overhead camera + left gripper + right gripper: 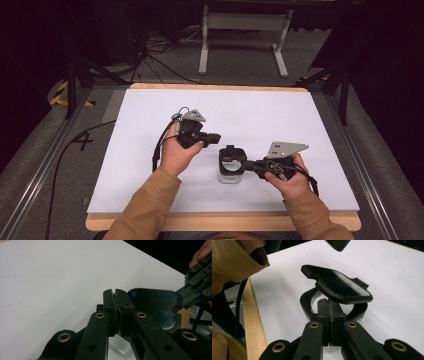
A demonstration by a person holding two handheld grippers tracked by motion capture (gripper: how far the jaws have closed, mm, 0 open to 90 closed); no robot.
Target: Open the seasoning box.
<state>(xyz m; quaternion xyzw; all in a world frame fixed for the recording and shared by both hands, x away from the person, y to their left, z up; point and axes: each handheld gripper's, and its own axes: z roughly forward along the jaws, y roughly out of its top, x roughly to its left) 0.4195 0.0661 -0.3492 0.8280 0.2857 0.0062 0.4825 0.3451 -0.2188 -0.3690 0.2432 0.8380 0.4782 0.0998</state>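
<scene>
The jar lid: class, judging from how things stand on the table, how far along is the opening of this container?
Done: the black flip lid stands raised above the clear jar, hinged open. In hand: the right gripper is shut at the jar's black collar, under the lid. The left gripper is shut on nothing, beside the jar. Left: probably releasing the jar, or using it now that it is open.

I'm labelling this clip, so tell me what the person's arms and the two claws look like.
Both arms wear tan long sleeves. The left claw and right claw are black, with brass-coloured rivets on the linkages. Each carries a grey three-cornered plate on top and trails a black cable.
</scene>
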